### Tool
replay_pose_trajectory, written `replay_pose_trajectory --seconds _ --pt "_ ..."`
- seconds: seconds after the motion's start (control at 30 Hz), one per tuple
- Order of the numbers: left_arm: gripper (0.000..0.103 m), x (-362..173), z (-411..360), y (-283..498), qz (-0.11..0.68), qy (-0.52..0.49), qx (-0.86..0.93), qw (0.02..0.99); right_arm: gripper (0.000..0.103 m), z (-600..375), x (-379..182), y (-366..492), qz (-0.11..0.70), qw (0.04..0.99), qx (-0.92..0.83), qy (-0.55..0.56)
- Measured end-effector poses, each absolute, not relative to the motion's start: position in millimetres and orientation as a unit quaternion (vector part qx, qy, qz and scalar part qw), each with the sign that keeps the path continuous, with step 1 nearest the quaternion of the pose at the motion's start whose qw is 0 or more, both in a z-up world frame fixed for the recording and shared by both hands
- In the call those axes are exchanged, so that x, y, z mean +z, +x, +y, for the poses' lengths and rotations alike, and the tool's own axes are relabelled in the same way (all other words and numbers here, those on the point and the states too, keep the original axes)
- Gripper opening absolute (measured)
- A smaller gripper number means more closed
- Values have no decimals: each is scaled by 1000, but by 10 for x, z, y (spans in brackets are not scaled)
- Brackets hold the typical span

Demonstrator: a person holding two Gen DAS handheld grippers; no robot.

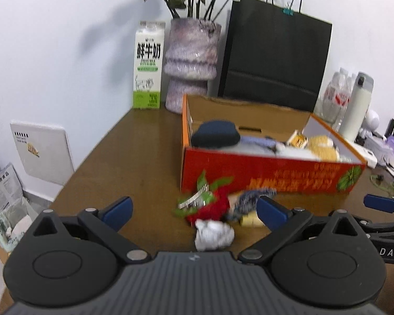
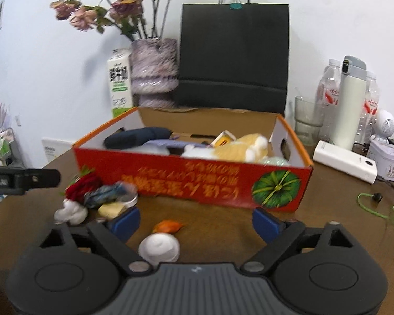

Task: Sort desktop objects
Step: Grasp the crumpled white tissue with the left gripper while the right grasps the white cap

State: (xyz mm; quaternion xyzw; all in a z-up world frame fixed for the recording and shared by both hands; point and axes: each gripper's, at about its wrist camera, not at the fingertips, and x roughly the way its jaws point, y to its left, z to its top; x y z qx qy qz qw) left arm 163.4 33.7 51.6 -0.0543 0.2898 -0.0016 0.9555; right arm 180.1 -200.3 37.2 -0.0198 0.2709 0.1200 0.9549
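Nearest the left wrist camera, the left gripper [image 1: 194, 208] has its blue-padded fingers [image 1: 118, 208] spread wide and released, with nothing gripped. Between them on the brown counter [image 1: 134, 157] lies a crumpled white paper ball [image 1: 214, 235], and just past it a small heap: a red and green wrapper [image 1: 207, 202], a blue-grey patterned scrap [image 1: 252, 199] and a pale yellow block [image 1: 249, 219], all touching or overlapping one another.

In the right wrist view the right gripper [image 2: 195, 221] is likewise released, its fingers [image 2: 126, 223] apart and clamping nothing. A round white object [image 2: 159, 248] sits on the counter between them, nearer the left finger, with a small orange piece [image 2: 169, 226] just beyond it. The heap lies off to the left of these fingers, and a dark part of the left gripper reaches in from that edge.

Behind the loose items stands a red cardboard box [image 2: 197, 181] with orange rims, open at the top. Inside are a dark navy bundle [image 2: 134, 136], a yellow and white plush toy [image 2: 239, 147], a small yellow carton [image 2: 223, 139] and some pale fabric.

Further back, against the white wall, stand a milk carton [image 1: 147, 65], a mottled purple vase [image 1: 191, 63] of dried flowers and a black paper bag [image 1: 275, 52]. To the right are a white flask [image 2: 350, 105], plastic bottles, a glass [image 2: 307, 120] and a white power bank [image 2: 344, 165]
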Motion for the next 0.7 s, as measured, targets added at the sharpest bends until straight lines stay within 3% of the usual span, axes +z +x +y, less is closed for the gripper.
replay_pose_trajectory --seconds 0.07,0.13,0.3,0.43,0.63,0.7 --pt "100 453 303 1614 297 -50 -5 954 82 -1966 331 1765 270 954 127 -21" --pt "96 402 258 1609 301 -44 -6 952 65 -1923 291 1744 274 953 129 -24" --pt "85 317 182 1628 310 -29 -9 950 46 -1884 228 1748 283 949 134 -26" --pt "78 263 180 1675 316 -31 -12 948 37 -1891 204 1763 287 947 140 -22" --pt "72 196 172 1747 330 -32 -8 943 36 -1856 180 1762 288 946 148 -26" --pt "68 180 155 1791 333 -37 -5 942 31 -1850 177 1760 288 946 150 -26"
